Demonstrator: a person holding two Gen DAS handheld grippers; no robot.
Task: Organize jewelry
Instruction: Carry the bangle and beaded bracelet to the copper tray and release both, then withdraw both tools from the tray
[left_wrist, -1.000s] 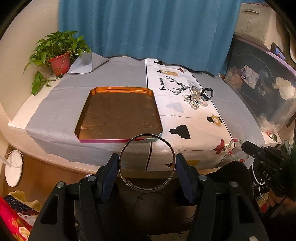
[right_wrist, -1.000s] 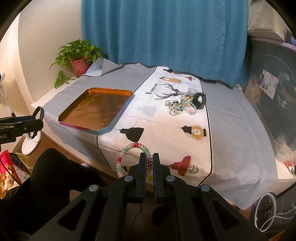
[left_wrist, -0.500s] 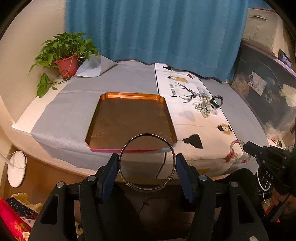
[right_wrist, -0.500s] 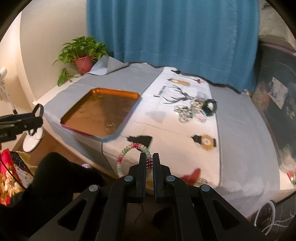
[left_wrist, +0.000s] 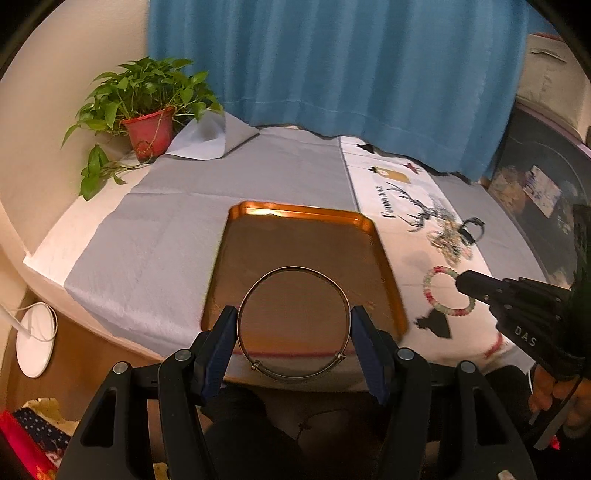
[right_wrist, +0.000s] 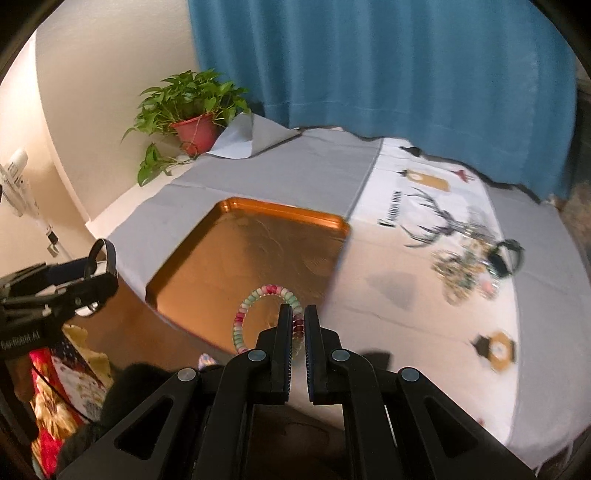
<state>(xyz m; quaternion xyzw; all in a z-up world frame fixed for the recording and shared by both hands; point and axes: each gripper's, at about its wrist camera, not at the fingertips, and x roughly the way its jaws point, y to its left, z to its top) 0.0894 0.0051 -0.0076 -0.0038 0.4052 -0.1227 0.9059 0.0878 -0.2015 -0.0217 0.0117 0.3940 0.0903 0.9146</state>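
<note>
My left gripper is shut on a thin silver bangle, held level over the near edge of the orange tray. My right gripper is shut on a pink, green and white beaded bracelet, held above the tray's near right corner. The right gripper with the bracelet also shows at the right of the left wrist view. A pile of jewelry lies on the white printed cloth to the right of the tray.
A potted plant stands at the table's far left corner. A blue curtain hangs behind the table. Grey cloth covers the table left of the tray. A white fan base sits on the floor at left.
Both grippers have moved forward and towards the tray, each still holding its piece. The bangle and the bracelet now hang over the tray's near edge.
</note>
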